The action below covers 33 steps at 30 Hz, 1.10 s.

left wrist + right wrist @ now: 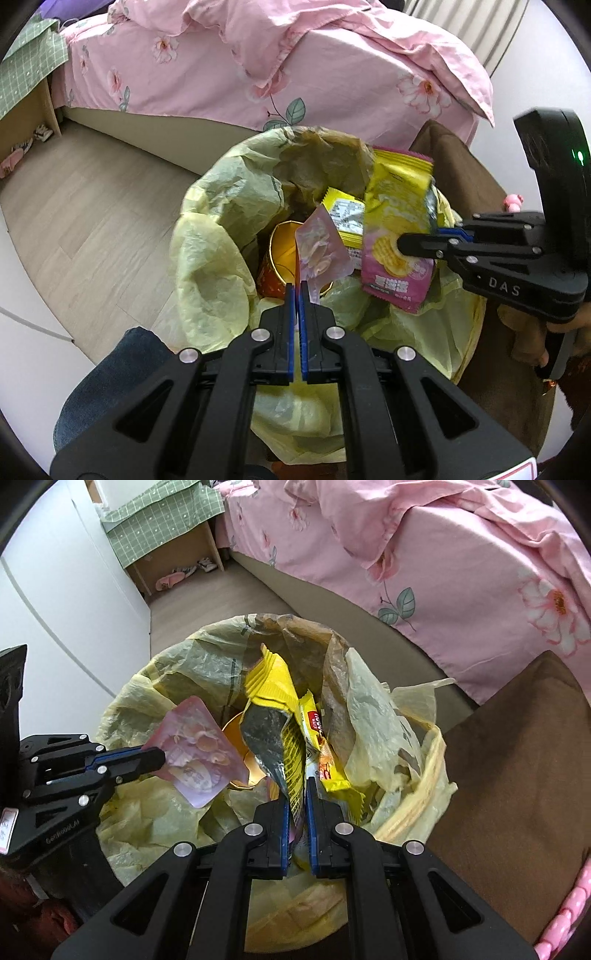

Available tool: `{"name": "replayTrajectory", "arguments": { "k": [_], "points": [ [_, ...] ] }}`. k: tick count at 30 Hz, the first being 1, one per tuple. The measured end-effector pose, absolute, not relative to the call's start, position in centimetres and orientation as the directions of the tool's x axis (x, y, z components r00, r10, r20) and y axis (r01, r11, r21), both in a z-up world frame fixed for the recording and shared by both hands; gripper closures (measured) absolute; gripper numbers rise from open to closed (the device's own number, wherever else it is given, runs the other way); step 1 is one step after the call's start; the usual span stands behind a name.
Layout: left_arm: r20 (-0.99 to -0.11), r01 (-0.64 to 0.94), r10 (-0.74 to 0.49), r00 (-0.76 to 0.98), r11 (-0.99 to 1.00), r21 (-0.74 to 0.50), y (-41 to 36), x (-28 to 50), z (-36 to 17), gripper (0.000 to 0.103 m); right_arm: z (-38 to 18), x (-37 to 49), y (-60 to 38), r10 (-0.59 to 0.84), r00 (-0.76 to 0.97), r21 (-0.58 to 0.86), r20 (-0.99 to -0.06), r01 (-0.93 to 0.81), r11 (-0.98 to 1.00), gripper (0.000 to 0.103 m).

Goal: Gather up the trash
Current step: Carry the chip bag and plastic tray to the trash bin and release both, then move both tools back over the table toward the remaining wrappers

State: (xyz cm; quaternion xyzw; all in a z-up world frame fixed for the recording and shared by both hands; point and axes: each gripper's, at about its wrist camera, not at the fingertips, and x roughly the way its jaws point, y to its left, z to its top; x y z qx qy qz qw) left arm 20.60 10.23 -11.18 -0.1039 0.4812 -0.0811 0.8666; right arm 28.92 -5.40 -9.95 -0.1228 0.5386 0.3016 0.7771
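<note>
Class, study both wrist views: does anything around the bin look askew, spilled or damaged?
Nothing spilled. The yellow bin liner sits crumpled and uneven. The left gripper pinches a pink wrapper; the right gripper pinches a torn-open yellow snack bag.

bin mouth (229, 206) open, wrappers (347, 225) crowding right

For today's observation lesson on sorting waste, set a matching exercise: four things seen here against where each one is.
Things:
1. small pink wrapper
2. yellow and pink snack bag
3. gold cup
4. pink floral quilt

Places:
A. on the bed
B. down inside the lined bin
C. held in the right gripper
D. held in the left gripper

Pairs: 1-D, 2-C, 3-B, 4-A
</note>
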Motion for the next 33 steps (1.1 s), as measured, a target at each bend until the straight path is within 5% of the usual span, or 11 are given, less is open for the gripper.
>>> {"name": "replayTrajectory", "arguments": {
  "k": [5,10,18,26,33],
  "points": [
    [-0.797,0.013,-0.267,0.542,0.951,-0.310,11.8,20.0,-10.1,0.094,-8.4,27.6,-5.7,0.355,0.290,0.115,-0.889,-0.610,0.784,0.091],
    [-0.763,-0.036,-0.245,0.599,0.943,-0.332,13.5,19.1,-7.7,0.081,-6.4,26.3,-7.1,0.418,0.307,0.164,-0.855,-0.606,0.779,0.062],
    [-0.699,-0.004,-0.207,0.684,0.958,-0.288,11.4,17.4,-2.7,0.068,-2.2,22.3,-13.0,0.441,0.414,0.185,-0.796,-0.528,0.829,0.060],
    [-0.677,0.191,-0.343,0.652,0.937,-0.291,2.5,16.6,-2.5,0.064,0.9,14.2,-24.8,0.276,0.627,0.094,-0.729,-0.308,0.947,0.059],
    [-0.674,0.384,-0.475,0.566,0.875,-0.294,-6.4,15.1,-2.8,0.063,1.4,7.0,-35.3,0.101,0.739,0.078,-0.666,-0.065,0.995,0.041]
  ]
}}
